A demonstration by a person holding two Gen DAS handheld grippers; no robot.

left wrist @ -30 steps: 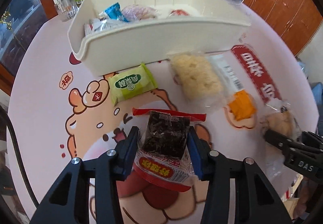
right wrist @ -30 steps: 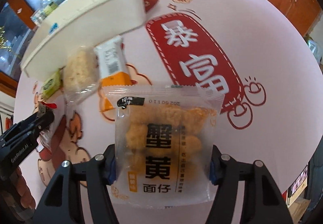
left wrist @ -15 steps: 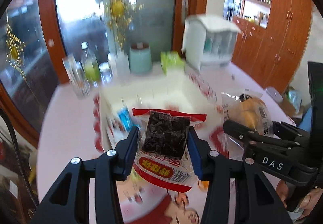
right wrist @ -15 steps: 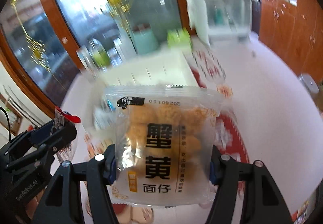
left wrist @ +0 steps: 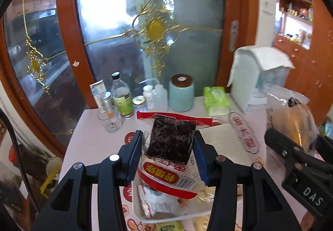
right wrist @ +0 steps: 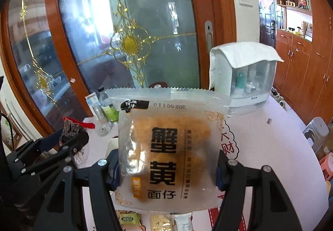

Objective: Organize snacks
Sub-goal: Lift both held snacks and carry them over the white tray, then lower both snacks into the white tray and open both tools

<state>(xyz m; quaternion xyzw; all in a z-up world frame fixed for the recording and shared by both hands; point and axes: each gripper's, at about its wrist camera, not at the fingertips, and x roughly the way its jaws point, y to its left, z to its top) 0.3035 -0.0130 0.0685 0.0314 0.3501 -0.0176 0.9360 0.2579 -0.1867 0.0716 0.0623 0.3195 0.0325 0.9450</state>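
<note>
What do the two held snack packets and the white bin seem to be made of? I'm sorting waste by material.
Dark snack packet: thin glossy plastic film; it crinkles and glints, with red printed ends.
Crab-roe noodle packet: clear, slightly frosted plastic film; the snack shows through and the top seam is serrated.
White bin: looks like smooth, rigid matte plastic, though little of it shows.

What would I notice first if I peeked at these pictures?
Probably the big clear snack packet with bold black characters, pinched in the right gripper and filling the middle of that view. Next, the dark snack in a red-and-white wrapper, pinched in the left gripper above the white bin. Behind both, a glass door with a shiny gold ornament stands at the back of the table.
</note>
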